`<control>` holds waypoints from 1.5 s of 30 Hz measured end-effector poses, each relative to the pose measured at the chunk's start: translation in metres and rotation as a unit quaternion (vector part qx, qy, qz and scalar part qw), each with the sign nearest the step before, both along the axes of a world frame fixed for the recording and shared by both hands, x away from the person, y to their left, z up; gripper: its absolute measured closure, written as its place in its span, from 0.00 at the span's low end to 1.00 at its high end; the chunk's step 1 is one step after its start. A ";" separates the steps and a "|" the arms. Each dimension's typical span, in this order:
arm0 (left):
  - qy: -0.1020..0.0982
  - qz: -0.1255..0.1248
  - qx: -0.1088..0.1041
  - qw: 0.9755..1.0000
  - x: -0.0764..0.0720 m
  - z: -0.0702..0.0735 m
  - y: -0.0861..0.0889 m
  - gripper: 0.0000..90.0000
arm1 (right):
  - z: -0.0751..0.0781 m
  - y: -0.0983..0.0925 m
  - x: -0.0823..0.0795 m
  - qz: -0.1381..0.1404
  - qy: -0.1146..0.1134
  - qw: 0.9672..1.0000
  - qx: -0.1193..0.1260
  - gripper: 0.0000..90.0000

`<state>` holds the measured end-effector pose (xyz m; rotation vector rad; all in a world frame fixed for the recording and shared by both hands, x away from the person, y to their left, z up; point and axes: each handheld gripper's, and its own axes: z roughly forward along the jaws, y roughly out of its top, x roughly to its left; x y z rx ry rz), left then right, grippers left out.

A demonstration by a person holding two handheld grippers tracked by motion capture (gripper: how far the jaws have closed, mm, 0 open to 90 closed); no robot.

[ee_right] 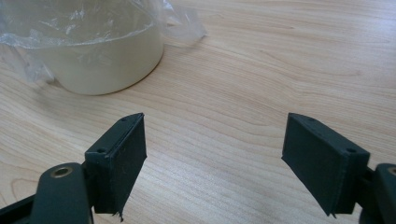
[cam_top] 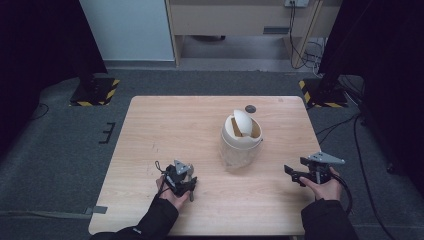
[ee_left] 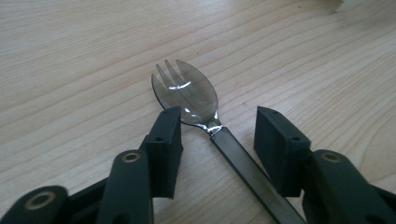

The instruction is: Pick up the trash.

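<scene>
A dark, see-through plastic spork (ee_left: 187, 91) lies flat on the wooden table (cam_top: 165, 130). My left gripper (ee_left: 218, 128) points down at it, with the neck and handle (ee_left: 243, 161) between the jaws. The left pad (ee_left: 166, 140) sits against the edge of the bowl; the right pad (ee_left: 280, 144) stands off from the handle, so the gripper is open. From above, the left gripper (cam_top: 182, 181) is near the table's front left. A small cream bin (cam_top: 241, 140) with a swing lid and a clear bag liner stands mid-table. My right gripper (cam_top: 292, 174) hangs open to the bin's right over bare wood.
The bin's base and liner (ee_right: 93, 60) lie beyond my right gripper (ee_right: 215, 154). A small dark disc (cam_top: 250, 108) sits near the table's far edge. Two black stands on striped bases (cam_top: 95, 92) flank the far corners, and cables (cam_top: 360, 150) run over the floor at the right.
</scene>
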<state>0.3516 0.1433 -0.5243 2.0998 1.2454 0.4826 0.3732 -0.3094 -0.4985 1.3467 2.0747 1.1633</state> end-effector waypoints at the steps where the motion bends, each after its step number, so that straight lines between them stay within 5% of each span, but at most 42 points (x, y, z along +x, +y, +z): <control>1: -0.002 0.001 0.001 1.000 0.001 0.000 0.002 0.64 | 0.000 0.000 0.000 0.000 0.002 1.000 -0.001 0.24; 8: -0.002 0.001 -0.001 1.000 0.004 0.000 0.010 0.86 | -0.001 0.000 0.000 0.000 0.003 1.000 0.001 0.25; 17: 0.011 -0.004 -0.012 1.000 0.007 0.003 0.014 0.89 | -0.001 -0.001 0.001 0.002 0.004 1.000 0.001 0.25; 25: -0.052 -0.023 -0.047 0.997 0.002 0.025 0.012 0.89 | 0.000 -0.002 0.001 -0.004 0.001 1.000 0.005 0.25; 30: -0.097 -0.026 -0.088 0.991 0.000 0.046 0.017 0.89 | 0.001 -0.002 0.002 -0.001 -0.001 1.000 0.004 0.25; 32: -0.122 -0.026 -0.112 0.986 -0.003 0.058 0.022 0.89 | 0.002 -0.002 0.002 -0.003 -0.003 1.000 0.007 0.25; 33: -0.122 -0.026 -0.112 0.986 -0.003 0.058 0.022 0.89 | 0.002 -0.002 0.002 -0.003 -0.002 1.000 0.008 0.25; 36: -0.152 -0.027 -0.138 0.978 -0.007 0.073 0.027 0.89 | 0.004 -0.002 0.003 -0.003 -0.007 1.000 0.008 0.25; 37: -0.152 -0.027 -0.138 0.978 -0.007 0.073 0.027 0.89 | 0.005 -0.002 0.002 -0.003 -0.010 1.000 0.010 0.25; 43: -0.188 -0.031 -0.164 0.968 -0.013 0.090 0.032 0.89 | 0.011 -0.004 0.001 -0.012 -0.032 0.999 0.024 0.25; 45: -0.191 -0.034 -0.165 0.967 -0.013 0.092 0.031 0.89 | 0.012 -0.004 0.001 -0.013 -0.035 0.999 0.027 0.25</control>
